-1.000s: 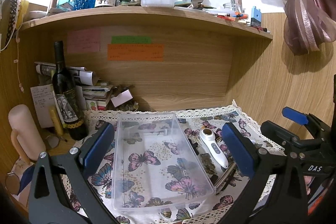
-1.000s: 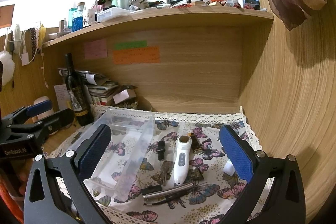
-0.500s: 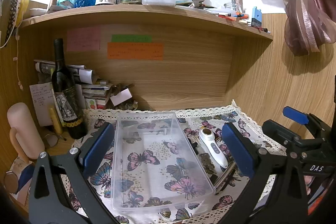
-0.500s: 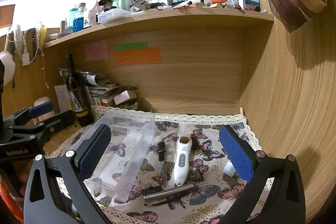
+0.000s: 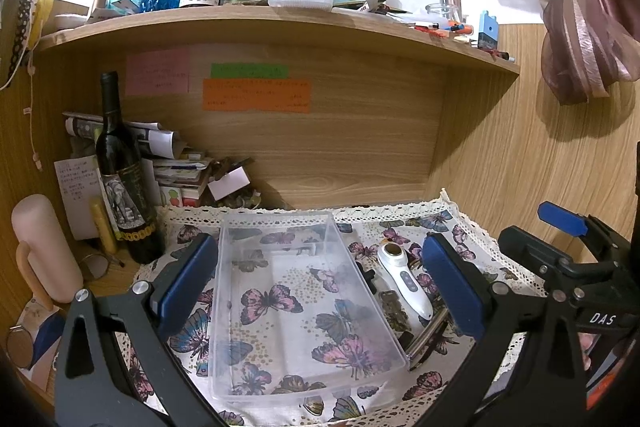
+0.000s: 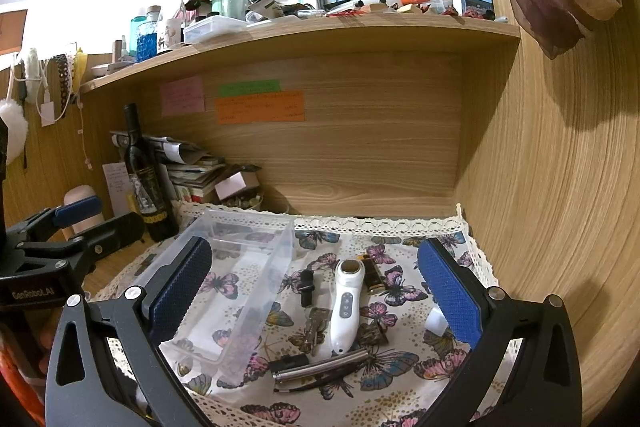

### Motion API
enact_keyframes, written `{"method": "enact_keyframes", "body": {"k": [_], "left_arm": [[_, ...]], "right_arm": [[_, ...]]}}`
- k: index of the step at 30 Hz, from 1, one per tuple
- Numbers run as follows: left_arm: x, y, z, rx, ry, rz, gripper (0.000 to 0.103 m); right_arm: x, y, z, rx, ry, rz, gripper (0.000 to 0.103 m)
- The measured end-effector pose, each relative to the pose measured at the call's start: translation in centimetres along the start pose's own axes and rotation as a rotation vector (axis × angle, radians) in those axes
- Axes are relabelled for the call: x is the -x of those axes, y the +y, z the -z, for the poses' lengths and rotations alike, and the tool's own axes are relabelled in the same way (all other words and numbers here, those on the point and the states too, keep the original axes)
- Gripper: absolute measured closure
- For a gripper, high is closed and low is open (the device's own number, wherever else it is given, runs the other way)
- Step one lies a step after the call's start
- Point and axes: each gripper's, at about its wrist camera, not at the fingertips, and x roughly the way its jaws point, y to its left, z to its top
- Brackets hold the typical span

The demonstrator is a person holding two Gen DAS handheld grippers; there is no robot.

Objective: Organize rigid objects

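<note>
A clear plastic bin (image 5: 296, 299) (image 6: 236, 291) lies empty on the butterfly cloth (image 5: 400, 231). To its right lie a white handheld device (image 5: 404, 281) (image 6: 346, 305), a small black piece (image 6: 307, 287), a gold and brown tube (image 6: 372, 275), keys (image 6: 314, 329), a silver bar with dark tweezers (image 6: 324, 371) and a small white cap (image 6: 434, 323). My left gripper (image 5: 320, 287) hovers open above the bin, holding nothing. My right gripper (image 6: 312, 299) hangs open over the loose items, nothing between its pads.
A dark wine bottle (image 5: 124, 183) and a heap of papers (image 5: 176, 167) stand at the back left. A pale pink cylinder (image 5: 44, 247) is at far left. The wooden shelf (image 5: 260, 19) above carries several bottles. A wood wall (image 6: 560, 187) closes the right side.
Both views have shifted only slightly; the grippers stay open and the objects on the cloth have not moved.
</note>
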Motion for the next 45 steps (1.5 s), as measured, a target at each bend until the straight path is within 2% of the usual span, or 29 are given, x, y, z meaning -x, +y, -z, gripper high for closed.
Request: {"method": "enact_keyframes", "body": {"k": [17, 25, 27, 28, 29, 31, 38, 41, 45], "left_arm": [[-0.1, -0.2, -0.1, -0.004, 0.001, 0.003, 0.0], [-0.9, 0.9, 0.1, 0.017, 0.025, 0.034, 0.0], [-1.6, 1.7, 0.2, 0.037, 0.053, 0.024, 0.007], [-2.0, 2.2, 0.3, 0.044, 0.074, 0.015, 0.018], [-2.6, 2.8, 0.4, 0.053, 0.105, -0.002, 0.025], [-3.5, 3.9, 0.8, 0.072, 0.146, -0.018, 0.028], [-7.1, 7.7, 2.6, 0.091, 0.311, -0.089, 0.049], [-8.6, 8.8, 3.3, 0.092, 0.383, -0.09, 0.059], [-10.3, 9.5, 4.1, 0.074, 0.462, -0.092, 0.067]], "right_arm": [[-0.1, 0.0, 0.0, -0.001, 0.003, 0.0, 0.0], [-0.9, -0.2, 0.4, 0.003, 0.022, 0.003, 0.0], [-1.5, -0.4, 0.6, -0.001, 0.034, 0.007, 0.0], [-1.9, -0.6, 0.7, -0.004, 0.045, 0.009, 0.0], [-2.2, -0.8, 0.8, -0.007, 0.056, 0.01, 0.0], [-3.0, -1.1, 0.9, -0.011, 0.077, 0.015, 0.003], [-6.4, -2.7, 1.5, 0.001, 0.206, 0.042, 0.035], [-7.9, -3.8, 1.7, -0.01, 0.268, 0.037, 0.046], [-10.2, -5.3, 2.0, -0.034, 0.343, 0.032, 0.055]]}}
